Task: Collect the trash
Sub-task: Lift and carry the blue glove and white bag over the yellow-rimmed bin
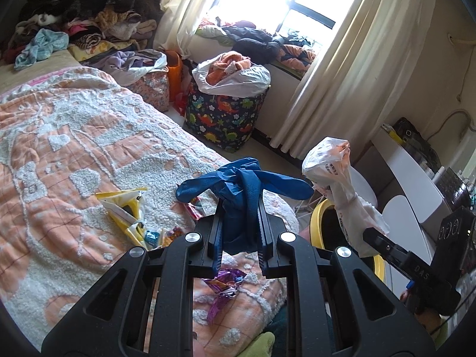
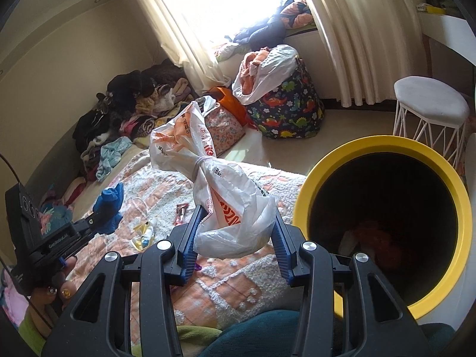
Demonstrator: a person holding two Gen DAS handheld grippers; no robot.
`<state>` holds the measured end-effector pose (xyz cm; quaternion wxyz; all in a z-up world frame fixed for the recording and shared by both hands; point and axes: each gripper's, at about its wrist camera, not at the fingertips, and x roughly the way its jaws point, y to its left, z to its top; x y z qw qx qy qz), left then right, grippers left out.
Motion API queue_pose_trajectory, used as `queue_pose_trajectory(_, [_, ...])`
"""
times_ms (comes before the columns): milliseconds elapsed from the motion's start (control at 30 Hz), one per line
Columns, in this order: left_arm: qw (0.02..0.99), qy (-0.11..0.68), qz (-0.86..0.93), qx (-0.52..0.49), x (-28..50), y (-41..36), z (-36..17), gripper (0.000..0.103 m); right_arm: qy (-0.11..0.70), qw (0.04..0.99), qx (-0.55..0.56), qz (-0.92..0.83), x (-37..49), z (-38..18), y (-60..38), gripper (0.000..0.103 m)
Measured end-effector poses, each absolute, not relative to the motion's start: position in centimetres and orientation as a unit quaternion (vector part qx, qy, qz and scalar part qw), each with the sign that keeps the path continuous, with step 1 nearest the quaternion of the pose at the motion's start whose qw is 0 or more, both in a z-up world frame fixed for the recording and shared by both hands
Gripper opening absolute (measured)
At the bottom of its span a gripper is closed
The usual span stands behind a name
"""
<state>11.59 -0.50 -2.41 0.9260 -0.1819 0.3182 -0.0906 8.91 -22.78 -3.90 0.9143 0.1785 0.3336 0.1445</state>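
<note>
Left wrist view: bed with orange-and-white blanket (image 1: 74,148), wrappers (image 1: 131,211) scattered on it; left gripper (image 1: 239,208) clamped on blue glove (image 1: 238,196) above the blanket. Right wrist view: yellow-rimmed bin (image 2: 383,145) beside the bed; right gripper (image 2: 236,223) clamped on knotted white plastic bag (image 2: 220,190), just left of the bin.

Two close wrist views angled down, sharing bed (image 1: 74,125) and bin (image 2: 386,226).

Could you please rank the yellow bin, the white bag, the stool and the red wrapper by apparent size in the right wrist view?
1. Yellow bin
2. White bag, enlarged by nearness
3. Stool
4. Red wrapper
</note>
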Motion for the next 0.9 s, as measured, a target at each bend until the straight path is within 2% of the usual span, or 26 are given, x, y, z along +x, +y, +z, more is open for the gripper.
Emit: queue_pose_trajectory(900, [0.921,0.331,-0.165,-0.122,11.5,-8.9,-2.5,0.013,0.326,0.916,0.232,0.042,9.5,-4.9,-30.6,0.042])
